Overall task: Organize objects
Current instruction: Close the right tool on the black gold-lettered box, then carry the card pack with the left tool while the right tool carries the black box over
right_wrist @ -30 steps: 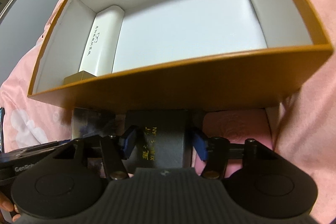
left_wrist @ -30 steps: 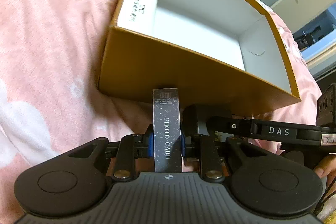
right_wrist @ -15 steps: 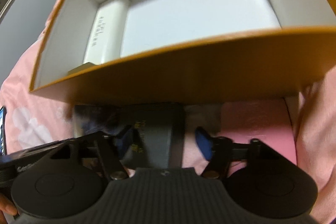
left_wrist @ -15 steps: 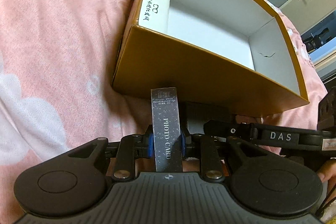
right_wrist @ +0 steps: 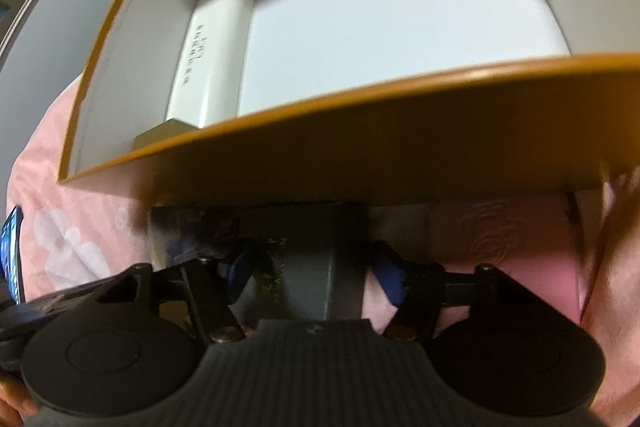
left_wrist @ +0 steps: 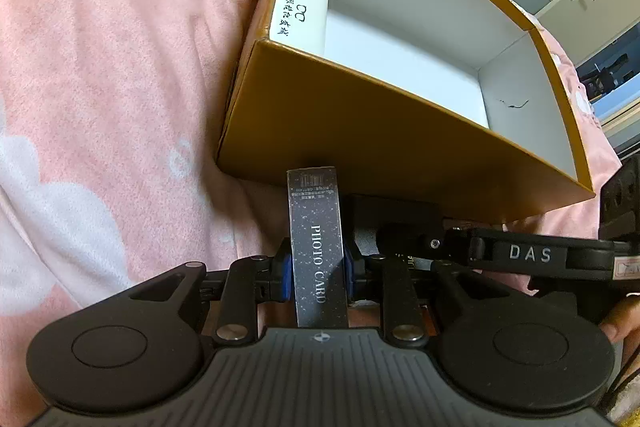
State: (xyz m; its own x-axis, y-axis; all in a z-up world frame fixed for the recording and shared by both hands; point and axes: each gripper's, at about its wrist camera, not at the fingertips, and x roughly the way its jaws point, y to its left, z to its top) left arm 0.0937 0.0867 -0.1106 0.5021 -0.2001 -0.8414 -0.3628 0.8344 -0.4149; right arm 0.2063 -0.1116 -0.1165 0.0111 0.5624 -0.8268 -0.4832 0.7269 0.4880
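Note:
My left gripper (left_wrist: 316, 267) is shut on a narrow dark box marked PHOTO CARD (left_wrist: 316, 227), which stands on edge just in front of the orange cardboard box (left_wrist: 360, 147). A dark grey box with yellow lettering (right_wrist: 312, 247) lies between the blue pads of my right gripper (right_wrist: 312, 271). Those jaws are closing, and the right pad still stands a sliver off the box's side. The orange box (right_wrist: 400, 139) is white inside and holds a white case with black script (right_wrist: 212, 47) along its left wall, with a small gold box (right_wrist: 168, 133) in front of it.
Everything rests on a pink blanket with white shapes (left_wrist: 100, 87). A flat pink box (right_wrist: 500, 239) lies right of the grey one. The right gripper's arm, marked DAS (left_wrist: 528, 253), crosses close beside my left gripper. A phone's edge (right_wrist: 10, 255) shows far left.
The right jaws widened around the dark grey box, then narrowed again. The orange box's near wall now fills more of the right view. The left gripper keeps its hold on the PHOTO CARD box.

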